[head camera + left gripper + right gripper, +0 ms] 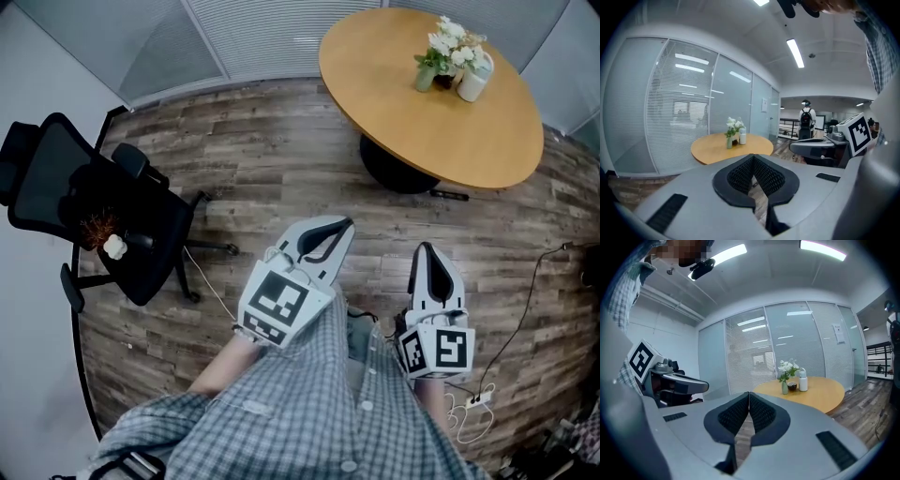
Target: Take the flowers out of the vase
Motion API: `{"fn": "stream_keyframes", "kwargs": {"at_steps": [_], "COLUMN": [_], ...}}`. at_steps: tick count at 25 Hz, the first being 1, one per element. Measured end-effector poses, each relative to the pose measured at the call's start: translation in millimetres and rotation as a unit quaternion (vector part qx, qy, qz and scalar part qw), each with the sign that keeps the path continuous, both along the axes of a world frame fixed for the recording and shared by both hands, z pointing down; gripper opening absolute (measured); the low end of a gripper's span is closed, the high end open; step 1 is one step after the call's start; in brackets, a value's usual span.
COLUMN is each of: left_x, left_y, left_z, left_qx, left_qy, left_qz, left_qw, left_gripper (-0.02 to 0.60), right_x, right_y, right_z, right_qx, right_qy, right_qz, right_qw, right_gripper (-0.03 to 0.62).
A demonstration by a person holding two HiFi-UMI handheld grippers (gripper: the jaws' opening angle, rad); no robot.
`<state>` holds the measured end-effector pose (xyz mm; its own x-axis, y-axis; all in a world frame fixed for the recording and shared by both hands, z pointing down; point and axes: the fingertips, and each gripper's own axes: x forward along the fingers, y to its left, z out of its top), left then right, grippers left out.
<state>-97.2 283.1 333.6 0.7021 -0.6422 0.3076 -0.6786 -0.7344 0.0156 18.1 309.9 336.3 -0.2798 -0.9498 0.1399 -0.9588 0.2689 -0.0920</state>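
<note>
White flowers (451, 42) stand in a small green vase (426, 78) on a round wooden table (487, 131) well ahead of me. Both gripper views show the flowers (733, 124) (788, 366) and the vase (729, 142) (784, 387) far off. My left gripper (345, 225) (753, 159) is shut and empty, held over the floor near my body. To its right, my right gripper (427, 248) (749, 395) is also shut with nothing in it. Neither is close to the table.
A white bottle (474, 77) and a small dark cup (443, 82) stand beside the vase. A black office chair (103, 211) is at the left. Cables and a power strip (478, 400) lie on the wood floor at the right. Glass walls with blinds (754, 357) stand behind the table.
</note>
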Motion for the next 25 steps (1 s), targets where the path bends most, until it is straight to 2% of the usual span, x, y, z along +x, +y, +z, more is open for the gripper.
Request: {"fn": "stream_keyframes", "kwargs": {"at_steps": [7,11,17,25], "left_x": [1,8,36,62], "left_y": [-9,-22,-61,-132], "left_z": [0,7,12,4], "left_qx": [0.004,-0.001,-0.008,-0.011], "left_qy": [-0.002,0.007,0.021,0.032], "left_qz": [0.001,0.009,0.038,0.063], "left_qw": [1.0,0.9999,0.999,0.9975], "left_gripper": [0.008,0.008,0.008,0.008], "right_x": [6,13,33,50], "right_y": [-7,-15,-46,-113], "right_z": [7,10,8,-1], "right_qx": [-0.006,-0.007,-0.006,-0.011], "right_qy": [0.003,0.017,0.047,0.05], "right_qz": [0.004,0.021,0.037,0.052], "right_qw": [1.0,1.0,0.998,0.997], "right_gripper": [0.011,0.011,0.011,0.011]}}
